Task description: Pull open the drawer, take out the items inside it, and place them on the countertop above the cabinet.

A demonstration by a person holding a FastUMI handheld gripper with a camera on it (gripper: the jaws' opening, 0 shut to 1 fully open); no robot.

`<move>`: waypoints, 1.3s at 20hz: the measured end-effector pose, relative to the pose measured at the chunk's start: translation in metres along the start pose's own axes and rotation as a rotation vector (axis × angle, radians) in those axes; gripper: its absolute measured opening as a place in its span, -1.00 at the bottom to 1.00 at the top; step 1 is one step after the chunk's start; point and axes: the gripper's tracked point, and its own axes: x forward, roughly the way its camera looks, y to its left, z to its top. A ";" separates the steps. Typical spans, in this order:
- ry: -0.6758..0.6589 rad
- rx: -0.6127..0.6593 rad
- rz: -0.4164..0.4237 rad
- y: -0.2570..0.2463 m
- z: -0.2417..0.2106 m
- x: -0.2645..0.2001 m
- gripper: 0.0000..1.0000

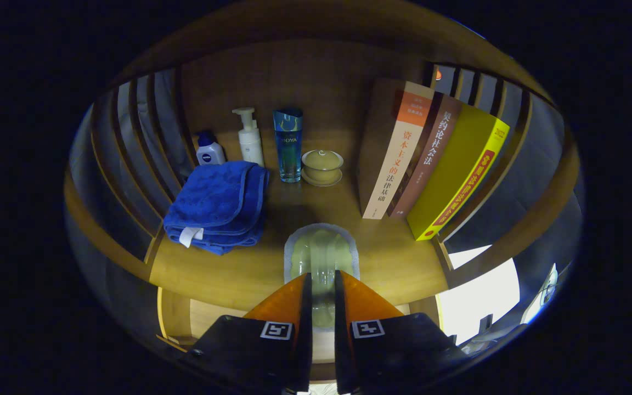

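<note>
While the gripper clenches a pale glass cup over the surface's front edge, the open drawer sits below, the cup not yet set down.

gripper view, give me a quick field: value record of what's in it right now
gripper: jaws close together, closed on the edge of a pale glass dish
dish position: over the front of the countertop, just ahead of the jaws
drawer: open below the countertop edge
left side: folded blue towel
back row: small white-and-blue bottle, white pump bottle, blue glass bottle, lidded cup on a saucer
right side: three books leaning together
</note>
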 end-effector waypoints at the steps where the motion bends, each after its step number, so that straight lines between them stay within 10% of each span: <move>1: -0.001 -0.001 -0.001 0.000 0.002 0.007 -0.48; 18: -0.013 0.017 -0.003 0.014 0.009 0.078 -0.38; 20: -0.045 0.018 -0.012 0.014 0.014 0.067 -0.26; 26: -0.186 0.041 -0.033 0.013 0.021 0.023 0.94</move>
